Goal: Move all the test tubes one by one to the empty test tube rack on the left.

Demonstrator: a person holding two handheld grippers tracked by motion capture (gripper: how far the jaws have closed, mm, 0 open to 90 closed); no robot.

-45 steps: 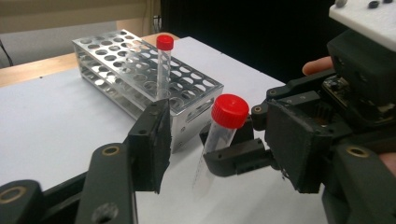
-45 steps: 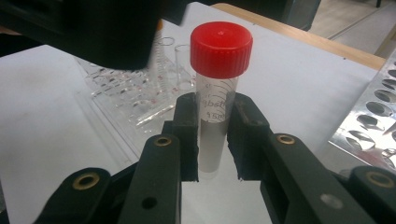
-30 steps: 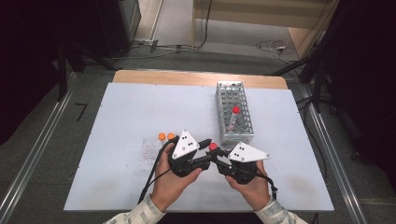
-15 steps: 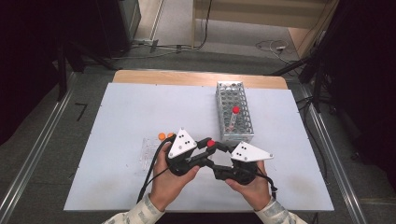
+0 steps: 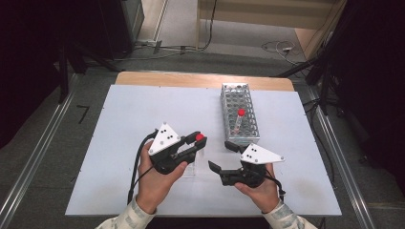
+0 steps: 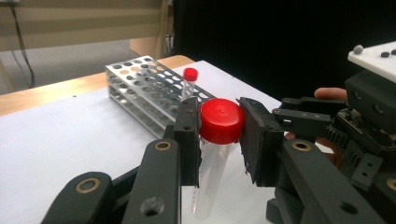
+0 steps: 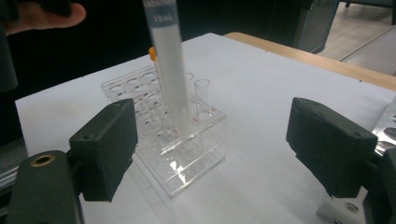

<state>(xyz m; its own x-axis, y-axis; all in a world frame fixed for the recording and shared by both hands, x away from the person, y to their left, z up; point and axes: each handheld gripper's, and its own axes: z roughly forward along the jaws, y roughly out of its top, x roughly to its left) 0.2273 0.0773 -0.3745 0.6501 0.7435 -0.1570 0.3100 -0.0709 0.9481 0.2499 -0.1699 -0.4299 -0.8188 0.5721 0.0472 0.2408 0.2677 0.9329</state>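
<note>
A clear tube with a red cap stands upright in my left gripper, whose pads are shut on the cap. From above, the same cap shows at the left gripper tips. The tube's body hangs over a clear plastic rack, its lower end at the rack's holes. My right gripper has just been opening its jaws; they stand wide apart with nothing between the pads.
A metal rack at the back right holds one red-capped tube. The clear rack holds an empty tube and an orange-capped one. The white table top ends in a wooden strip at the far edge.
Both grippers met at the red-capped tube a second ago. The right jaws have opened and let go; the left gripper has moved left and slightly up with the tube.
</note>
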